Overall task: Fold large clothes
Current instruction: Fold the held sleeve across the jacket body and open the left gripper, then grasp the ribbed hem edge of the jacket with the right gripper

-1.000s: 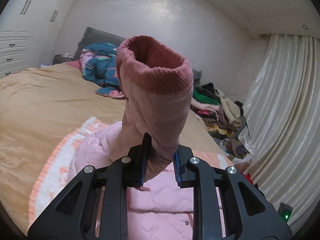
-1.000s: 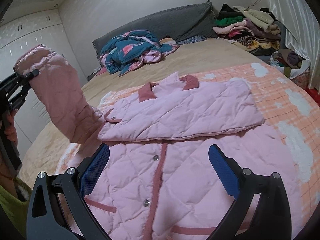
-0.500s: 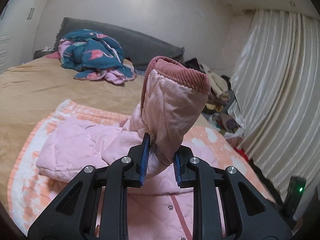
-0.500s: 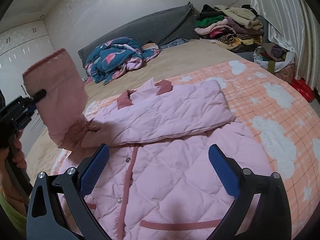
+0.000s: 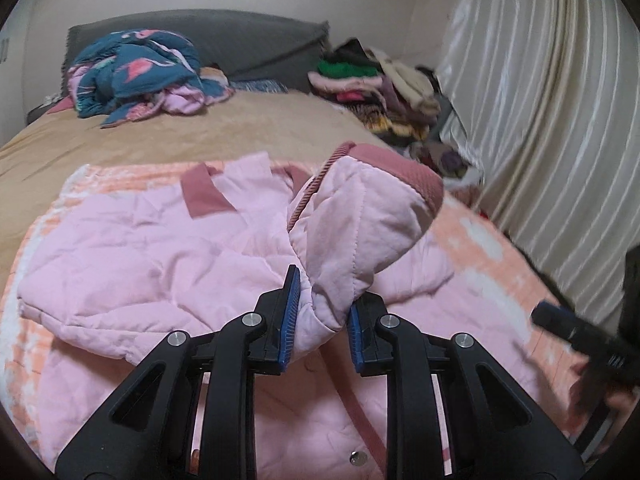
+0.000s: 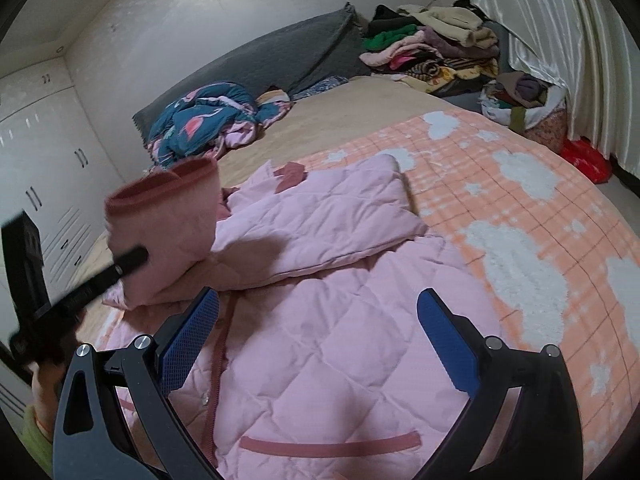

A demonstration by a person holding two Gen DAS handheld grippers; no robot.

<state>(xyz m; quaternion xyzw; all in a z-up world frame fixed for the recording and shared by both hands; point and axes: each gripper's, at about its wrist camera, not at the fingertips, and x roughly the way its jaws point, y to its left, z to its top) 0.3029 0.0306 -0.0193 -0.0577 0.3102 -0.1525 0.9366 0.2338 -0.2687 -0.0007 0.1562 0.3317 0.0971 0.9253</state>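
Observation:
A pink quilted jacket (image 6: 320, 360) with darker pink trim lies spread on the bed, one sleeve folded across its chest (image 6: 320, 224). My left gripper (image 5: 322, 320) is shut on the other sleeve (image 5: 360, 224), whose ribbed cuff (image 5: 400, 168) stands up above the jacket body (image 5: 140, 248). In the right wrist view that sleeve (image 6: 168, 232) hangs at the left, with the left gripper's black finger (image 6: 128, 260) blurred beside it. My right gripper (image 6: 318, 344) hovers open over the jacket's front, nothing between its blue pads.
An orange blanket with white clouds (image 6: 520, 220) lies under the jacket on a tan bed. A teal bedding bundle (image 5: 136, 72) sits near the grey headboard. A pile of clothes (image 6: 432, 56) and a full bag (image 6: 528, 104) stand by the curtain (image 5: 540, 100). White wardrobes (image 6: 40, 160) line the left.
My left gripper has carried the sleeve down and across toward the jacket's middle; the cuff now sits low over the body. The right gripper drifted slightly, still open.

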